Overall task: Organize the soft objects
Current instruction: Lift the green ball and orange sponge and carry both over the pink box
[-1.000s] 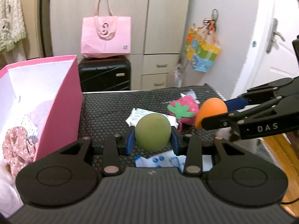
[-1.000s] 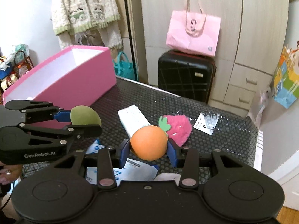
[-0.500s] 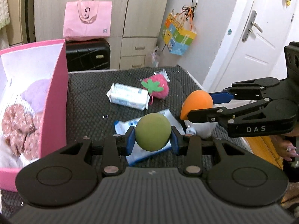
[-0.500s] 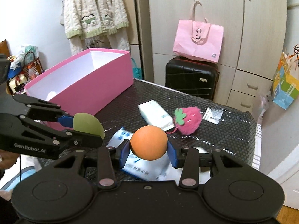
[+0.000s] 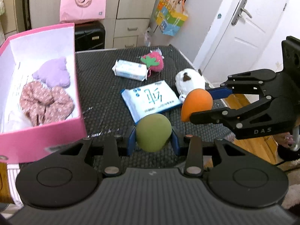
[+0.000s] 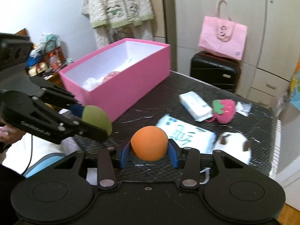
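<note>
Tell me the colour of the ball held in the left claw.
Olive green ball, pinched in the left claw; clearest in the left wrist view.

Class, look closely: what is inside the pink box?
Inside the pink box lie a purple plush, a brown floral fabric piece and something white. Anything beneath them is covered.

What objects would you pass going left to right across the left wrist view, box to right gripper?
Pink box → green ball → orange ball → right gripper.
</note>
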The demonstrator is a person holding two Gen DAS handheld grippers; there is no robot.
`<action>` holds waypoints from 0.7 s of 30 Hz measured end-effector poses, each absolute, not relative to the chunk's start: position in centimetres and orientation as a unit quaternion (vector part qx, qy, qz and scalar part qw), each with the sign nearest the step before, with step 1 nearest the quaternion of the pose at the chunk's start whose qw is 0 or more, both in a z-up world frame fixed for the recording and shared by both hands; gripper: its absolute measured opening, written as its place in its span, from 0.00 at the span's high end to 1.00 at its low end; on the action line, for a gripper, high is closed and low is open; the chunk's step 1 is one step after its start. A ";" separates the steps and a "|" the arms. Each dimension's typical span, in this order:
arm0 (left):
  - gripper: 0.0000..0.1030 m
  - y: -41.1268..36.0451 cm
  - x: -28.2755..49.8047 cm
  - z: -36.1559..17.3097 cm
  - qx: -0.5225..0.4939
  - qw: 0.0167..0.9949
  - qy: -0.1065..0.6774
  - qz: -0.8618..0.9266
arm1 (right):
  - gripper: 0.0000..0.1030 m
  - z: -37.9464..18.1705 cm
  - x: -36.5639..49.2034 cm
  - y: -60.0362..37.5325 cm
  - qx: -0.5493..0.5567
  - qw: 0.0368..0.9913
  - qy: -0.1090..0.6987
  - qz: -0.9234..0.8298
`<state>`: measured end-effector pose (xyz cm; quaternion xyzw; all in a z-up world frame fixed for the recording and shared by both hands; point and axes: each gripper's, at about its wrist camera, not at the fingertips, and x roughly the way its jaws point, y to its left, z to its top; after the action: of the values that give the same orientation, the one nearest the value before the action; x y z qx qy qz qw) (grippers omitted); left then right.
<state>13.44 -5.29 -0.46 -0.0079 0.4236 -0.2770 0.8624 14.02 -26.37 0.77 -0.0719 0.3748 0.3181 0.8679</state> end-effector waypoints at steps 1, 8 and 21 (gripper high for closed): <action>0.63 -4.9 13.4 -0.3 -0.011 0.859 0.428 -0.281 | 0.53 0.9 13.8 -25.9 -0.077 0.865 0.375 0.325; 0.63 -2.7 12.6 1.0 -0.013 0.860 0.438 -0.262 | 0.53 2.5 13.1 -22.9 -0.096 0.843 0.371 0.377; 0.63 2.5 9.2 3.7 0.022 0.869 0.439 -0.229 | 0.53 5.4 12.8 -16.6 -0.139 0.806 0.362 0.447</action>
<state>9.17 2.45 3.69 0.0219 0.4386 -0.2289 0.8687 12.80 -16.62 5.41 -0.1385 0.3621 0.4465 0.8064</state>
